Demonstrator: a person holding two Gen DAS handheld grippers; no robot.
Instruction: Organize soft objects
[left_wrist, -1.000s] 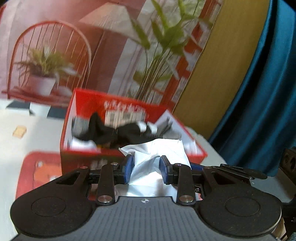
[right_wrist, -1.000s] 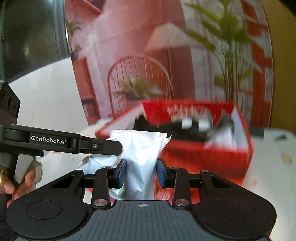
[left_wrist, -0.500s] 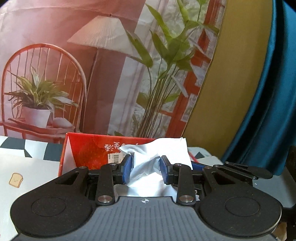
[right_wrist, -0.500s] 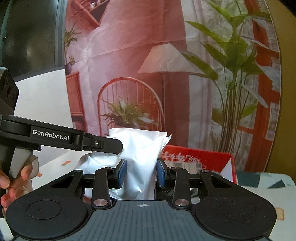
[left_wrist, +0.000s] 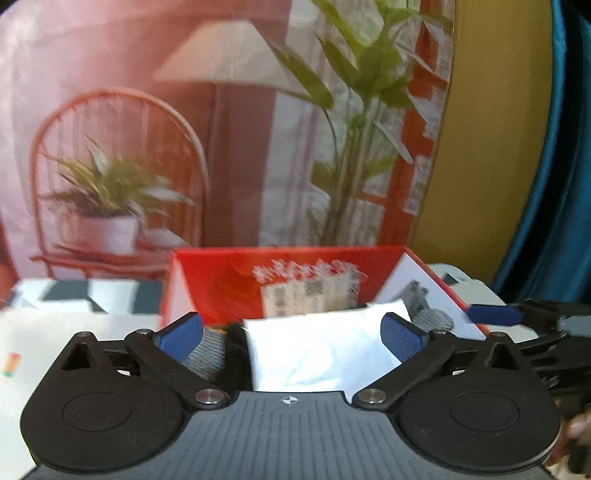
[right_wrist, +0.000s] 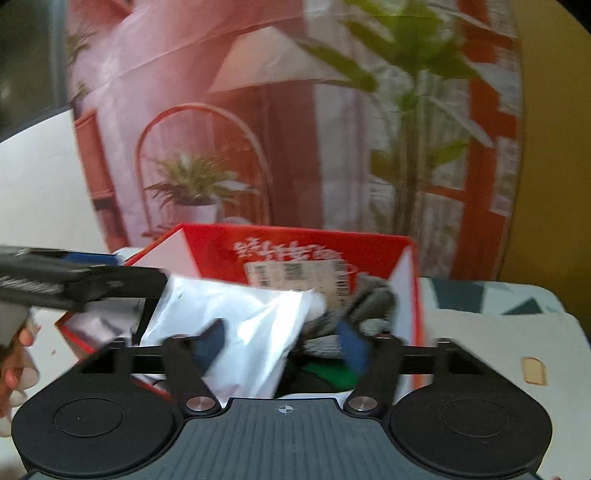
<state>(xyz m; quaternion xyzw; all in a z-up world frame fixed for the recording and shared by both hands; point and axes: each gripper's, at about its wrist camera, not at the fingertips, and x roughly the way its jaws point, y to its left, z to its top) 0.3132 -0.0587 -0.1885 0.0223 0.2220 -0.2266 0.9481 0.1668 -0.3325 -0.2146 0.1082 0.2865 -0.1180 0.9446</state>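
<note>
Both grippers, left (left_wrist: 291, 334) and right (right_wrist: 282, 341), are opening, pads off the white plastic packet (right_wrist: 236, 332). Its long axis leans up toward the open red cardboard box (right_wrist: 317, 251) behind.

The printed label (left_wrist: 310, 295) on the red box's (left_wrist: 221, 280) inner wall is too blurred to read. The white plastic bag (right_wrist: 236, 332) hides much of the box's contents. The right gripper's (right_wrist: 284, 345) blue pads (right_wrist: 352, 347) are smeared by motion. A hand (right_wrist: 14, 369) is cut off at the left edge.
</note>
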